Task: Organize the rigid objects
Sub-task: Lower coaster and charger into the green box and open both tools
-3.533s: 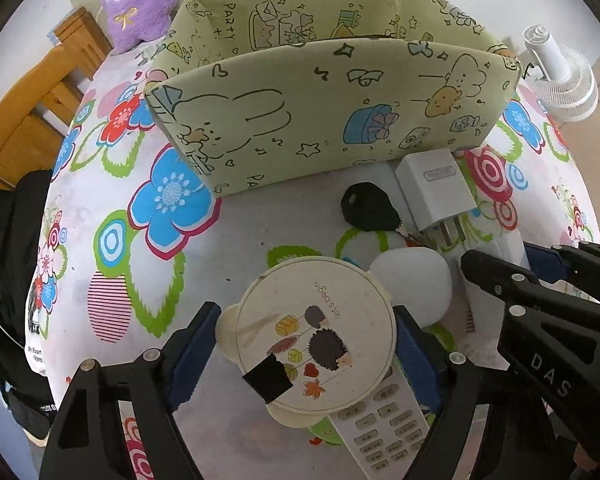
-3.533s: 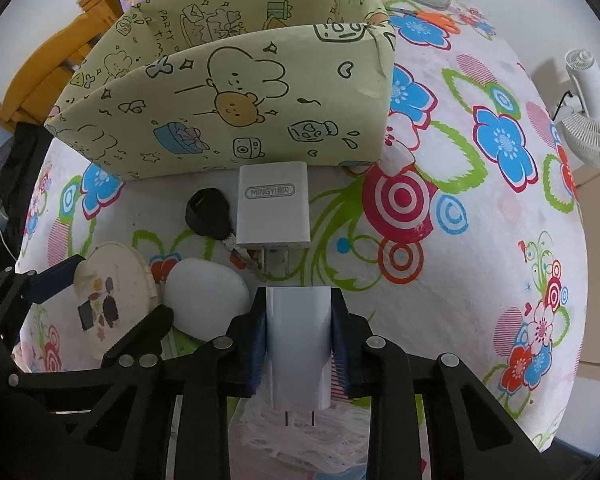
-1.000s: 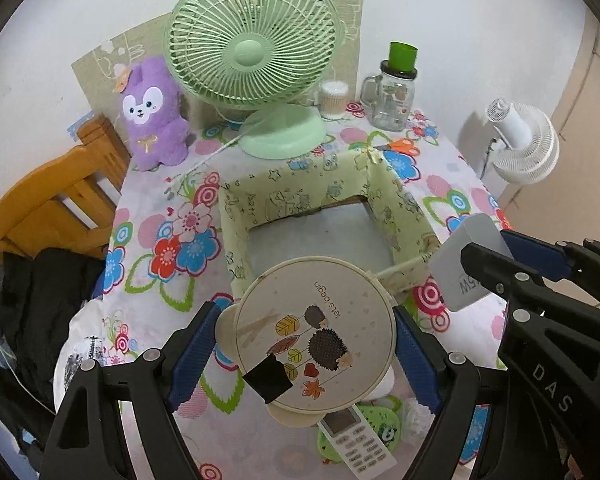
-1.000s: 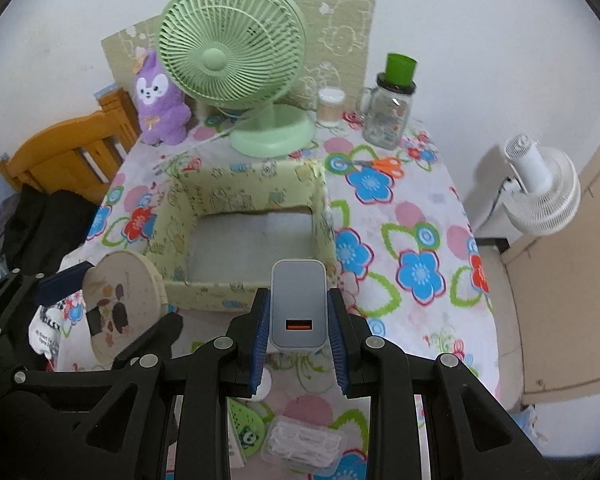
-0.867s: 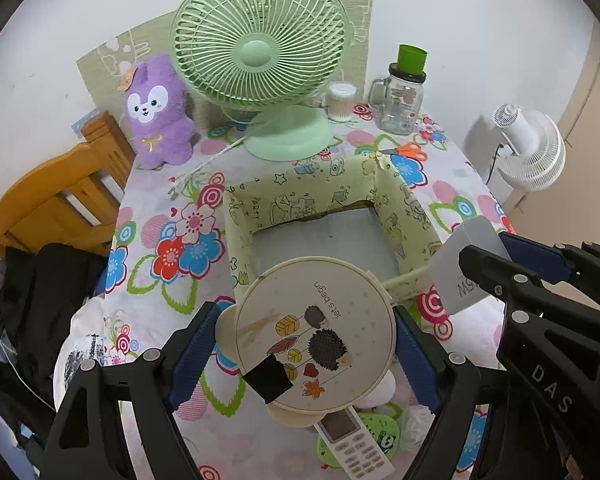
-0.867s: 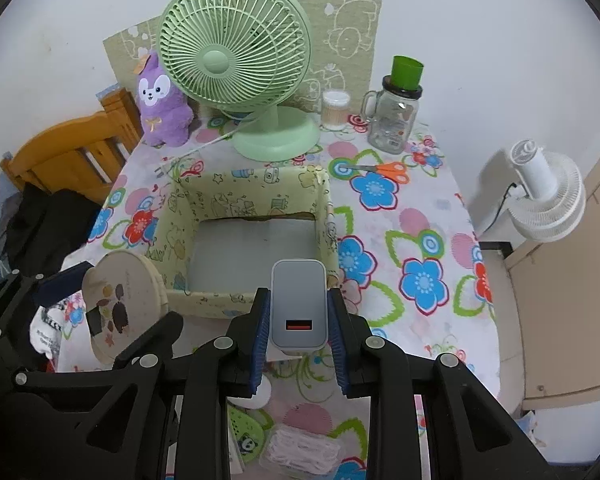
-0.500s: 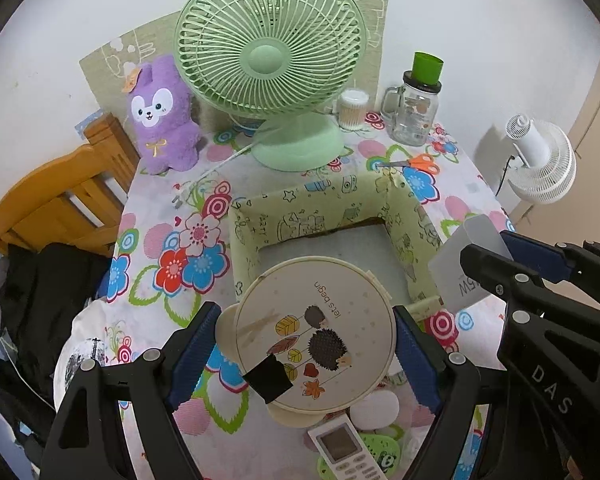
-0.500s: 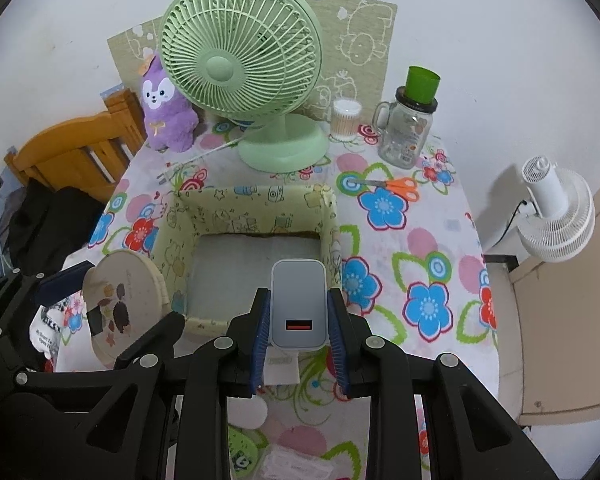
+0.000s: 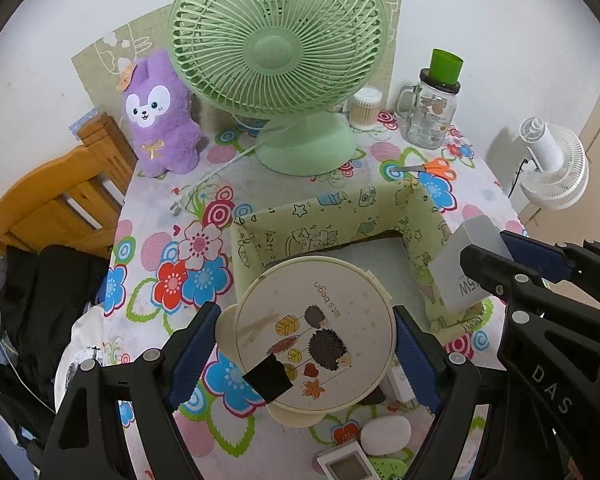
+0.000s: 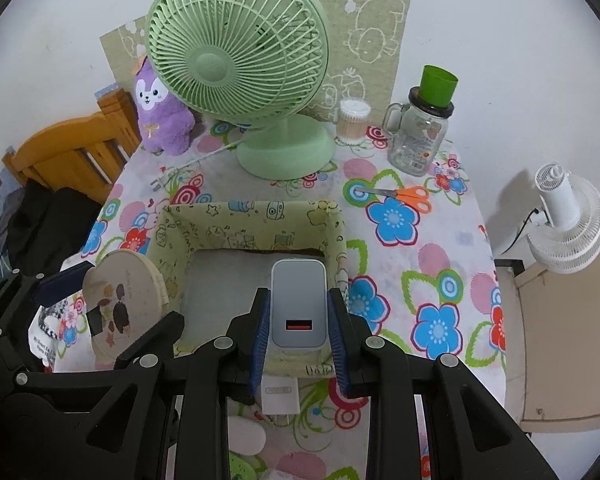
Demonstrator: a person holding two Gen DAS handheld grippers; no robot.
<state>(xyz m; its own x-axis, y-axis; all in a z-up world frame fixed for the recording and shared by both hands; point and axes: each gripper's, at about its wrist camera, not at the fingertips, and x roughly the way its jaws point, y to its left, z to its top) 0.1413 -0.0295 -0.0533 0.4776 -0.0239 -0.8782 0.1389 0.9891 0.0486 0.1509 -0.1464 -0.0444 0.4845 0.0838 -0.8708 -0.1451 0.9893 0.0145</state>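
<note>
Above the flowered tabletop [image 9: 168, 248] and pale-green patterned fabric box [image 10: 332, 232], the left tool [image 9: 312, 344] grasps a round cream hedgehog-print tin [image 9: 312, 340] while the right tool [image 10: 299, 320] clenches a white rectangular charger [image 10: 298, 304].

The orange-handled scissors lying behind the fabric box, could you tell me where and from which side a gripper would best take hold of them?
The scissors lie flat and closed on the tablecloth. Probably best from above, jaws closing across the narrow blades just ahead of the orange handles; the loops are wider and rounded.

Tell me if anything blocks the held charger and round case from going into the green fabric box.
Nothing visible does. The fabric box is open-topped and its floor looks bare. The right gripper holds the charger over its near wall; the left gripper holds the round case there too.
</note>
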